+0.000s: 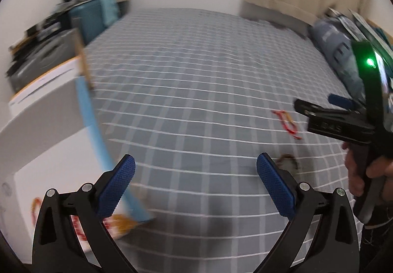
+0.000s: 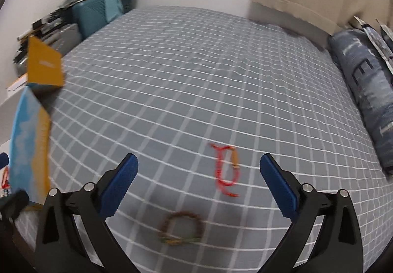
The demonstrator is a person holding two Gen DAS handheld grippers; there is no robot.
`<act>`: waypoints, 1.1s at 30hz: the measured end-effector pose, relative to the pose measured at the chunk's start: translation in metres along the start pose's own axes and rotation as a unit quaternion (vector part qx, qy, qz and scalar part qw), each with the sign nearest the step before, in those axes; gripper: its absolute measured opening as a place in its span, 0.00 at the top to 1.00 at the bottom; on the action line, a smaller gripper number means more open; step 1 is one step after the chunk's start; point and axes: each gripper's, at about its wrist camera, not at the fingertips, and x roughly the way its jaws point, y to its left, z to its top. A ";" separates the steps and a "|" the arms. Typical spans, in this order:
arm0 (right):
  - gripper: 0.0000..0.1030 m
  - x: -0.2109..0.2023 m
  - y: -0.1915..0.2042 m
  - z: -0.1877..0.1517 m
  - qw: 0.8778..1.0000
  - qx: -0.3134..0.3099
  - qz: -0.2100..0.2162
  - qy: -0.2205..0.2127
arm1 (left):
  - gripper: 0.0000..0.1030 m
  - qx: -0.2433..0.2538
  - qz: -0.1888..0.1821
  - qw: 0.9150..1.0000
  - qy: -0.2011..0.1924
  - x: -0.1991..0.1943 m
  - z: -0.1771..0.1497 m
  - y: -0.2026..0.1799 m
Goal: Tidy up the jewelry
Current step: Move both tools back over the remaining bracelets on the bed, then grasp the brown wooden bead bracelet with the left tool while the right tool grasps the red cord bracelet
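A red cord bracelet (image 2: pixel 227 169) lies on the grey checked bedsheet (image 2: pixel 196 76), between my right gripper's (image 2: pixel 199 165) open, empty fingers and a little ahead of them. A brown beaded bracelet (image 2: pixel 181 228) lies nearer, below the gripper. My left gripper (image 1: pixel 195 167) is open and empty above the sheet. In the left wrist view the red bracelet (image 1: pixel 287 123) lies at the right and the brown bracelet (image 1: pixel 291 161) peeks out behind the right finger. An open white box with a blue-and-orange flap (image 1: pixel 49 125) stands at the left; it also shows in the right wrist view (image 2: pixel 29 145).
The right hand-held gripper (image 1: pixel 343 123) with a green light shows at the right of the left wrist view. A blue pillow (image 2: pixel 368 91) lies along the bed's right side. A teal suitcase (image 2: pixel 95 12) and clutter stand at the back left. Curtains hang behind.
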 end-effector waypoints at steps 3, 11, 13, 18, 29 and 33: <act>0.07 0.015 -0.024 -0.005 1.000 0.011 -0.002 0.015 | 0.05 0.017 -0.023 1.000 0.013 0.020 0.002 -0.034; 0.07 0.071 -0.058 -0.018 0.998 0.040 -0.004 0.057 | 0.06 0.047 -0.070 0.995 0.055 0.085 -0.013 -0.089; 0.10 0.087 -0.059 -0.022 0.996 0.043 0.001 0.072 | 0.06 0.053 -0.070 0.994 0.060 0.098 -0.018 -0.093; 0.26 0.115 -0.054 -0.027 0.993 0.047 0.003 0.107 | 0.06 0.062 -0.065 0.993 0.077 0.128 -0.029 -0.103; 0.62 0.139 -0.049 -0.028 0.989 0.047 0.012 0.140 | 0.52 0.066 -0.062 0.990 0.110 0.149 -0.038 -0.100; 0.75 0.139 -0.050 -0.028 0.988 0.053 0.015 0.144 | 0.89 0.076 -0.076 0.987 0.118 0.146 -0.039 -0.103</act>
